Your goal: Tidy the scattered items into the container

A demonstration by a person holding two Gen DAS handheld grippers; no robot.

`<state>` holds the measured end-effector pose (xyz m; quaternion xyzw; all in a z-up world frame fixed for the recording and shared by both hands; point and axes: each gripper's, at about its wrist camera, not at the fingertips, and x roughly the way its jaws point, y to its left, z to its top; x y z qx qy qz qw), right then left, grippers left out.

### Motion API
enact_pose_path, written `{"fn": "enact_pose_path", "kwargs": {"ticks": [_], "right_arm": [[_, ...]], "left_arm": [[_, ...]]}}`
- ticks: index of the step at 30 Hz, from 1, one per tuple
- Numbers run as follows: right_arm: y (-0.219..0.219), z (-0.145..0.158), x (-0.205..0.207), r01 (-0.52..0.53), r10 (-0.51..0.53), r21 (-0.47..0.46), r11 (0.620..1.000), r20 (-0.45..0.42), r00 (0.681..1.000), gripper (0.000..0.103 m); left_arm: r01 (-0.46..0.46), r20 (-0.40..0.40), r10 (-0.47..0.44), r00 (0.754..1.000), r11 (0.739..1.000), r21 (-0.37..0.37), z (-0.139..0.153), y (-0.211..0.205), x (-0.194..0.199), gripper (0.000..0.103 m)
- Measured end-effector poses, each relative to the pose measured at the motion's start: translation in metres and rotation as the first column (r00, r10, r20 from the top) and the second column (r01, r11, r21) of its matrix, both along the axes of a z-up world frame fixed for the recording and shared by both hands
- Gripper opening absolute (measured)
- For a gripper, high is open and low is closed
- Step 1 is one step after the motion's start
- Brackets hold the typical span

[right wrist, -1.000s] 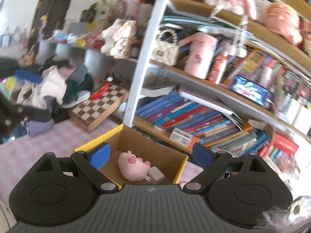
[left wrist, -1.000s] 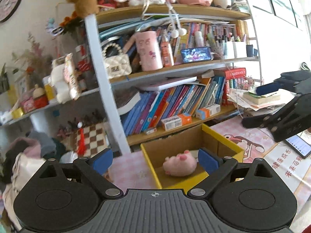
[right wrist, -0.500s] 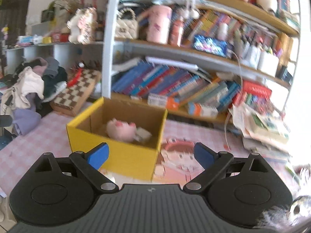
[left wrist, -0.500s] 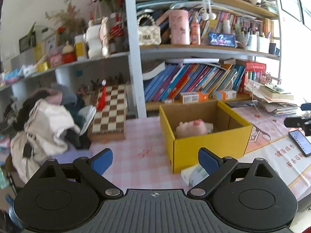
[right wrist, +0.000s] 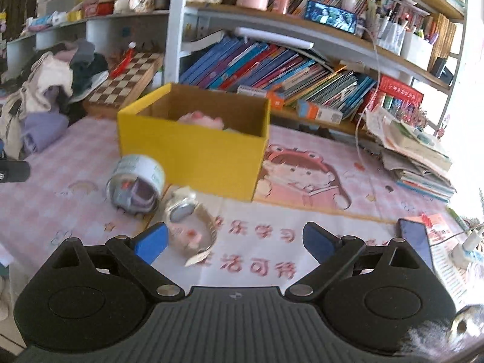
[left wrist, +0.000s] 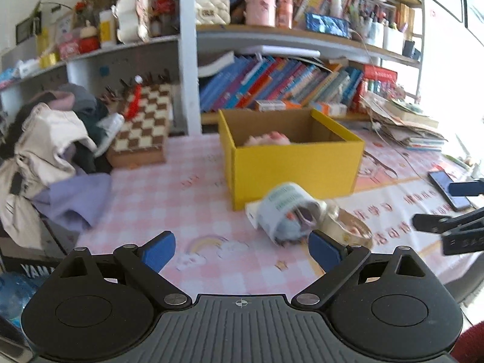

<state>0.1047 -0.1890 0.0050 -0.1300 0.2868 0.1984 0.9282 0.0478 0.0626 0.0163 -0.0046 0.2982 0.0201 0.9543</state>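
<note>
**Inspector:** Where do the task's things lie?

**Assessor:** 2 loose items sit on the pink checked tablecloth [right wrist: 45, 211], just beside the yellow cardboard box [right wrist: 193, 148]; from the right gripper [right wrist: 234, 237] the tipped can [right wrist: 136, 183] lies at 10 o'clock and the round tin [right wrist: 190, 227] at 9 o'clock; a pink plush toy [right wrist: 201, 118] already rests inside the box.

**Inspector:** Grippers?

**Assessor:** The left gripper [left wrist: 242, 249] has its fingers spread wide, holding nothing; the right likewise; each hangs above the cloth.

**Inspector:** Handling?

**Assessor:** The can looks thin-walled, stiff and light, with a paper label and something soft stuffed in its open mouth; on its side it may roll; the assessor judges a grip across the curved wall, near the middle, the safest. The tin appears shallow, rigid and glossy, probably slippery; its rim offers the best purchase. The plush is soft and compressible; the box is matte corrugated card, rectangular, open-topped.
</note>
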Motion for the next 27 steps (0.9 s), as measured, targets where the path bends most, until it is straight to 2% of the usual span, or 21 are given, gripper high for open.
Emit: {"fn": "enact_pose_path", "kwargs": {"ticks": [4,8,10,16,22,27], "right_arm": [[0.013,-0.01,-0.013,-0.019,0.019,0.006,1.0,0.01,1.0,0.098],[0.024,-0.011,-0.024,-0.042,0.046,-0.051,0.998,0.086,0.995,0.102],[0.027,-0.012,-0.024,-0.046,0.053,-0.075,0.996,0.094,0.994,0.103],[0.029,-0.015,-0.019,-0.045,0.049,-0.082,0.996,0.054,0.997,0.103],[0.032,-0.016,-0.016,-0.065,0.07,-0.102,0.993,0.04,0.997,0.103],[0.033,-0.02,-0.009,-0.089,0.087,-0.086,0.992,-0.031,0.996,0.103]], "left_arm": [[0.046,-0.032,-0.045,0.998,0.999,0.028,-0.01,-0.012,-0.001,0.097],[0.084,-0.038,-0.082,0.996,0.993,0.078,-0.015,-0.025,-0.003,0.097],[0.099,-0.042,-0.095,0.995,0.991,0.093,-0.018,-0.03,-0.004,0.097],[0.127,-0.064,-0.122,0.99,0.989,0.073,-0.025,-0.038,-0.002,0.097],[0.108,-0.036,-0.104,0.994,0.987,0.122,-0.025,-0.044,0.0,0.098],[0.144,-0.037,-0.14,0.989,0.982,0.12,-0.027,-0.048,0.002,0.101]]}}
